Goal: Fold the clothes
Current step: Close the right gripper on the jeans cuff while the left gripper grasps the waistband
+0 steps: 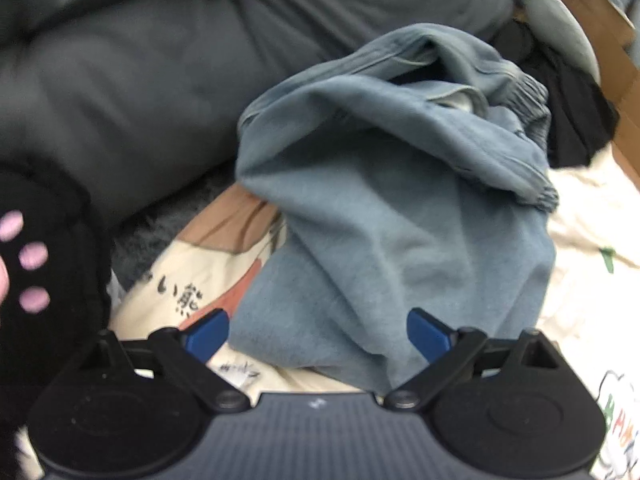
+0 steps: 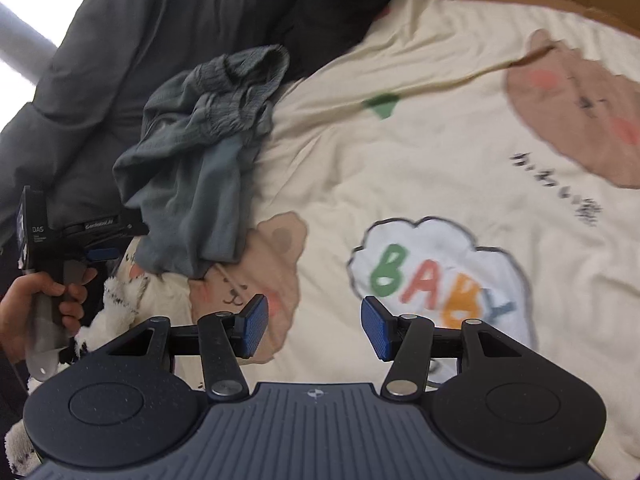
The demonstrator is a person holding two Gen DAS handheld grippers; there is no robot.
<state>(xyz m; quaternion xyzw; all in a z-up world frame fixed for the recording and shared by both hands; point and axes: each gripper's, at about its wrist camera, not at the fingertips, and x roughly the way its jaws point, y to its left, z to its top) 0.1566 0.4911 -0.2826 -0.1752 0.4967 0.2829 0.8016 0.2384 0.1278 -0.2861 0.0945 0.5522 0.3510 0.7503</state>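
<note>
A crumpled blue-grey pair of sweatpants [image 1: 392, 208] lies in a heap on the cream bear-print sheet [image 1: 592, 208], its elastic waistband bunched at the far right. My left gripper [image 1: 318, 336] is open, its blue pads either side of the heap's near edge and not closed on it. In the right wrist view the same garment [image 2: 200, 152] lies at the left of the sheet [image 2: 400, 168]. A hand [image 2: 48, 300] holds the left gripper [image 2: 104, 246] at the garment's lower left edge. My right gripper [image 2: 316, 328] hangs open over bare sheet, well right of the garment.
A dark grey duvet [image 1: 180, 60] fills the far left side. Black clothing [image 1: 560, 100] and a cardboard box wall [image 1: 616, 52] sit at the far right. A black fuzzy sleeve with pink spots [image 1: 36, 260] is at the left. A white-and-black plush [image 2: 116, 312] lies near the hand.
</note>
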